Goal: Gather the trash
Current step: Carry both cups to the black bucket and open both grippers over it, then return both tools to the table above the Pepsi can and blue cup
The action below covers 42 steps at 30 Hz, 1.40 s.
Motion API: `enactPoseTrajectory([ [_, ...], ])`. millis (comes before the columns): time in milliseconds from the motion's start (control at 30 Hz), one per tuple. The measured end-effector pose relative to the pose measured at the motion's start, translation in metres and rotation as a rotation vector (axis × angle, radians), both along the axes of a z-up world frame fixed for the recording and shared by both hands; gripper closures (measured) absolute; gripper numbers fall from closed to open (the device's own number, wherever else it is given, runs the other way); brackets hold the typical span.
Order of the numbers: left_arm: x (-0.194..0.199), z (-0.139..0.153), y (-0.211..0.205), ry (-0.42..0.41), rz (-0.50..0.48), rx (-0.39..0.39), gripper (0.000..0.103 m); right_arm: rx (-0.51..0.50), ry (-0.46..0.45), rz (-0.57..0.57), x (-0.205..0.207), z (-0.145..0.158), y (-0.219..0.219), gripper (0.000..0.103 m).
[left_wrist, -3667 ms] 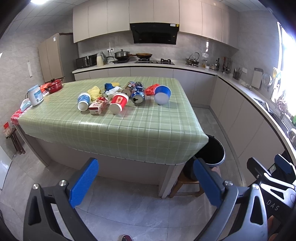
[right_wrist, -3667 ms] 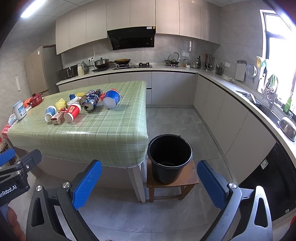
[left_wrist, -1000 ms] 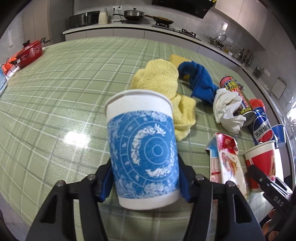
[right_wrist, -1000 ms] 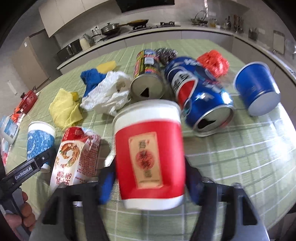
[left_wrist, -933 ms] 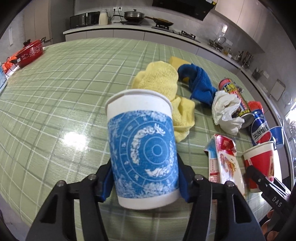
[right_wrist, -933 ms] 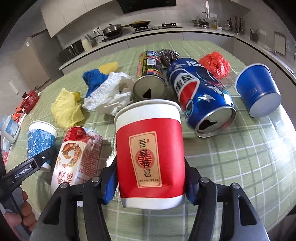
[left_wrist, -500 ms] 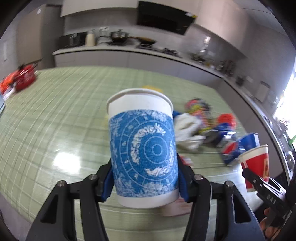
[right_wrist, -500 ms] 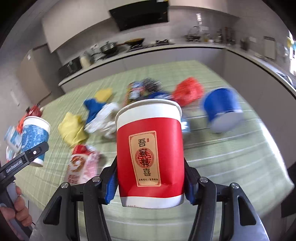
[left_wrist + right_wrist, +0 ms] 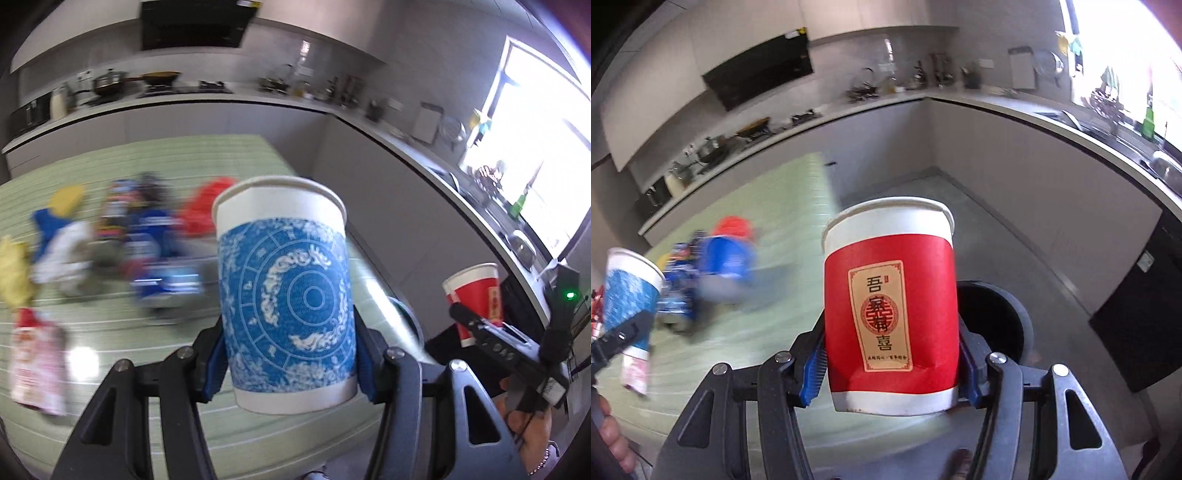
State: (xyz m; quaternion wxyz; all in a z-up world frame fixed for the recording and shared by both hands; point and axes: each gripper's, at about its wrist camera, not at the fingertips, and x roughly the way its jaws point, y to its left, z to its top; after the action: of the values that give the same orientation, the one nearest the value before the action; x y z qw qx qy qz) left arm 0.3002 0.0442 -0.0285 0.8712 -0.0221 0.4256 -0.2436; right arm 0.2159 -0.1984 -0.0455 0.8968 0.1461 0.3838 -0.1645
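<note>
My left gripper (image 9: 290, 363) is shut on a blue-and-white paper cup (image 9: 284, 295), held upright above the green checked table (image 9: 236, 439). My right gripper (image 9: 890, 369) is shut on a red paper cup (image 9: 890, 306), held upright near the table's right edge. The black bin (image 9: 993, 325) stands on the floor just behind the red cup, partly hidden by it. The red cup also shows in the left wrist view (image 9: 476, 295), and the blue cup in the right wrist view (image 9: 626, 295).
Blurred trash lies on the table: cans (image 9: 151, 251), a red bag (image 9: 207, 206), a white wad (image 9: 62, 251), yellow and blue cloths (image 9: 11, 273), a carton (image 9: 35, 365). Counters and cabinets (image 9: 1034, 155) ring the room.
Both grippers have lifted their cups off the table and swung right; the bin has come into view behind the red cup.
</note>
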Motion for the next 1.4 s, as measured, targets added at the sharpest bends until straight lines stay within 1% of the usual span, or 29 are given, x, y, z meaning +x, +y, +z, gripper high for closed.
enactPoseTrajectory([
  [33,0.002,-0.002,-0.018,0.015,-0.009,-0.004,0.045,-0.002,0.018,0.004,-0.001,-0.006,-0.024,0.043],
  [67,0.005,-0.006,-0.042,0.035,-0.023,-0.010,0.045,-0.004,0.027,0.007,-0.002,-0.010,-0.039,0.043],
  [167,0.012,-0.015,-0.104,0.051,-0.046,0.006,0.045,0.006,0.070,0.037,0.002,-0.029,-0.094,0.043],
  [300,0.017,-0.027,-0.152,0.087,-0.058,0.031,0.045,0.043,0.119,0.071,0.015,-0.056,-0.136,0.043],
  [433,0.020,-0.044,-0.179,0.109,-0.061,0.066,0.045,0.086,0.179,0.119,0.026,-0.091,-0.154,0.043],
  [533,0.023,-0.053,-0.194,0.111,-0.044,0.095,0.045,0.138,0.234,0.173,0.038,-0.125,-0.161,0.040],
  [567,0.024,-0.056,-0.197,0.120,-0.038,0.103,0.045,0.142,0.246,0.181,0.041,-0.131,-0.162,0.035],
  [600,0.025,-0.059,-0.207,0.126,-0.035,0.113,0.045,0.134,0.264,0.185,0.044,-0.139,-0.165,0.027],
  [633,0.024,-0.061,-0.215,0.128,-0.033,0.120,0.045,0.126,0.265,0.185,0.045,-0.143,-0.169,0.025],
  [733,0.026,-0.068,-0.231,0.149,-0.037,0.141,0.044,0.131,0.242,0.149,0.040,-0.143,-0.184,0.025],
  [867,0.028,-0.080,-0.247,0.193,-0.060,0.183,0.042,0.142,0.203,0.061,0.028,-0.137,-0.218,0.025],
  [900,0.028,-0.083,-0.250,0.201,-0.062,0.200,0.039,0.140,0.199,0.047,0.027,-0.134,-0.222,0.025],
  [933,0.029,-0.086,-0.252,0.206,-0.060,0.220,0.031,0.138,0.190,0.033,0.024,-0.131,-0.228,0.025],
  [1000,0.031,-0.090,-0.253,0.223,-0.038,0.263,0.021,0.131,0.177,0.019,0.024,-0.124,-0.234,0.025],
  [1067,0.033,-0.089,-0.251,0.233,-0.031,0.257,0.021,0.125,0.164,0.008,0.023,-0.117,-0.237,0.025],
  [1133,0.035,-0.082,-0.256,0.219,-0.021,0.247,0.021,0.115,0.156,0.001,0.022,-0.108,-0.234,0.025],
  [1167,0.034,-0.075,-0.251,0.208,-0.019,0.238,0.021,0.117,0.148,0.003,0.022,-0.103,-0.232,0.025],
  [1267,0.029,-0.050,-0.236,0.150,-0.002,0.226,0.020,0.109,0.123,0.020,0.023,-0.085,-0.218,0.025],
  [1300,0.028,-0.045,-0.239,0.134,0.004,0.227,0.021,0.107,0.112,0.027,0.023,-0.079,-0.213,0.025],
  [1400,0.021,-0.024,-0.213,0.073,0.040,0.218,0.020,0.089,0.063,0.061,0.025,-0.051,-0.185,0.025],
])
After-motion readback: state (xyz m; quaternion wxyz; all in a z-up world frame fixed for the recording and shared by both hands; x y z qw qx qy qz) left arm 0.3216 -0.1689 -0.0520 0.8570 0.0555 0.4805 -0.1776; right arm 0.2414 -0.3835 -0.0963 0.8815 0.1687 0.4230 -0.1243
